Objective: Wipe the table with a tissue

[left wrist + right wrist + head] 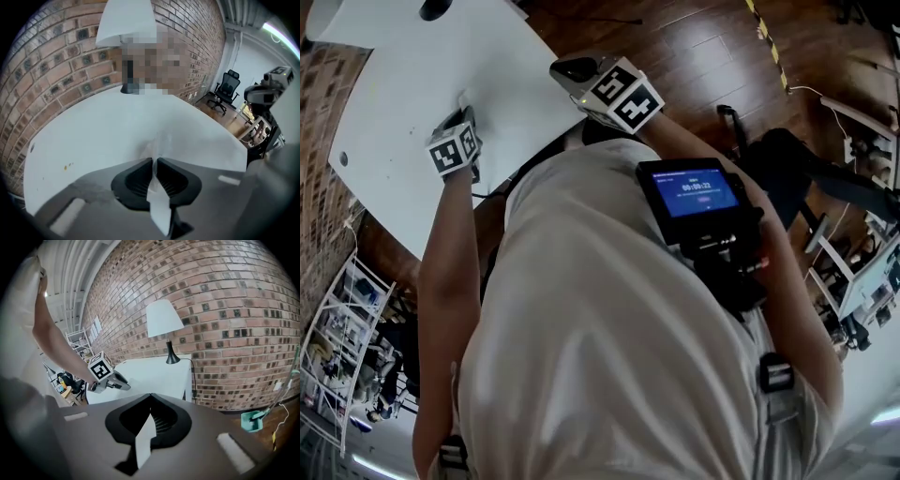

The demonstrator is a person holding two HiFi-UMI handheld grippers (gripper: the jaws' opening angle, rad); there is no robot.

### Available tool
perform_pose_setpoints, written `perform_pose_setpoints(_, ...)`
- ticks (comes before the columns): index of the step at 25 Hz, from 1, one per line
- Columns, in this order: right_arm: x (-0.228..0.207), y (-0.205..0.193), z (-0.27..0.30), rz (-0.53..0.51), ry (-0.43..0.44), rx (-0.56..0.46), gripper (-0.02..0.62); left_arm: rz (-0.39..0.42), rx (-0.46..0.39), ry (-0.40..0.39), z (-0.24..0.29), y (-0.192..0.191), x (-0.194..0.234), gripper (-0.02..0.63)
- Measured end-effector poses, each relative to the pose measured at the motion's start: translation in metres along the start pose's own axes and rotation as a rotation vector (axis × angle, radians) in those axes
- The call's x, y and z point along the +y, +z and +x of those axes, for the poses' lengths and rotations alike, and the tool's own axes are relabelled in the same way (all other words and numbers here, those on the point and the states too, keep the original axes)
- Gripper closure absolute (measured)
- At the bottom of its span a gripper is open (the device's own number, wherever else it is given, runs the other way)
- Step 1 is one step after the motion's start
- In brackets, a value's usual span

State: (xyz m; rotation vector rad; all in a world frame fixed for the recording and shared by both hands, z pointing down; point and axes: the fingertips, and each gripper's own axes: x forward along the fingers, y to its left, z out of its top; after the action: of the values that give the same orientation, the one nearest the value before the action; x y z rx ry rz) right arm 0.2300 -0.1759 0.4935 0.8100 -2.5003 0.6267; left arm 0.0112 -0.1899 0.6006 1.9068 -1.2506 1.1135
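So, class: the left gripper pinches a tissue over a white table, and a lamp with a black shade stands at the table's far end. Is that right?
No: the lamp has a white shade, as the right gripper view shows; only its stand is black. The rest holds: the left gripper pinches a tissue over the white table.

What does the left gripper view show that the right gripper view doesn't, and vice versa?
Only the left gripper view: the tissue pinched in the jaws of the left gripper and trailing onto the table, yellowish specks on the tabletop, an office chair.
Only the right gripper view: the right gripper with its jaws together, the left gripper seen from outside over the table, a teal container on the floor.
Both: the table, the lamp, the brick wall.
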Motion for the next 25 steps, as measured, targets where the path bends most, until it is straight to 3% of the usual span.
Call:
perform_pose_setpoints(11, 0.017, 0.028, 0.027, -0.116, 0.11, 0.009, 0.588, -0.109, -0.113, 0.03, -0.03, -0.003, 0.002, 0.565)
perform_pose_setpoints(17, 0.029, 0.026, 0.031, -0.127, 0.15, 0.017, 0.588, -0.08, -0.13, 0.053, -0.047, -0.013, -0.004, 0.565)
perform_pose_setpoints(25, 0.046, 0.02, 0.035, -0.159, 0.203, 0.047, 0.588, -0.114, -0.186, 0.074, -0.072, -0.02, -0.013, 0.564)
